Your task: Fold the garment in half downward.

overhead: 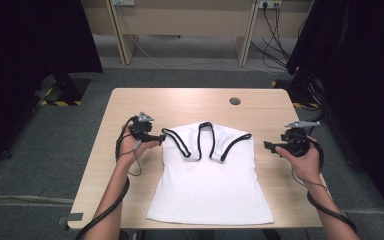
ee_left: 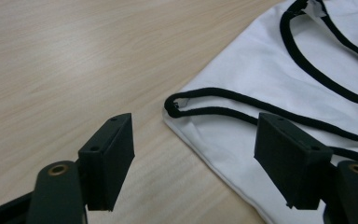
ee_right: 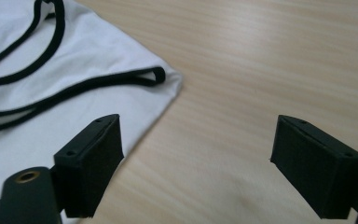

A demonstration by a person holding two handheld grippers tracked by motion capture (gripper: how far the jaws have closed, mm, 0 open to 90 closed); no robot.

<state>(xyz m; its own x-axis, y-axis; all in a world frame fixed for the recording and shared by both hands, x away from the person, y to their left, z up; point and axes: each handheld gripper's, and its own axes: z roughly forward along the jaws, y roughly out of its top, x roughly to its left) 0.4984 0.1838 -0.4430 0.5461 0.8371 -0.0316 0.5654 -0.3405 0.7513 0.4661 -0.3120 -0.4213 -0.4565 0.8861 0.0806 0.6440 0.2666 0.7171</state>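
Note:
A white sleeveless top with black trim (overhead: 210,180) lies flat on the wooden table (overhead: 180,102), neck end toward the far side. My left gripper (overhead: 161,136) is open at the top's left armhole corner (ee_left: 173,105), nothing between its jaws. My right gripper (overhead: 269,145) is open too, a short way off the top's right armhole corner (ee_right: 161,74). In the right gripper view the white cloth (ee_right: 74,107) lies under the left jaw and bare wood under the right one.
A small round grey cap (overhead: 235,101) is set in the table near its far edge. Dark curtains hang at both sides, and a wooden bench with cables (overhead: 275,35) stands behind the table. Bare wood surrounds the top on all sides.

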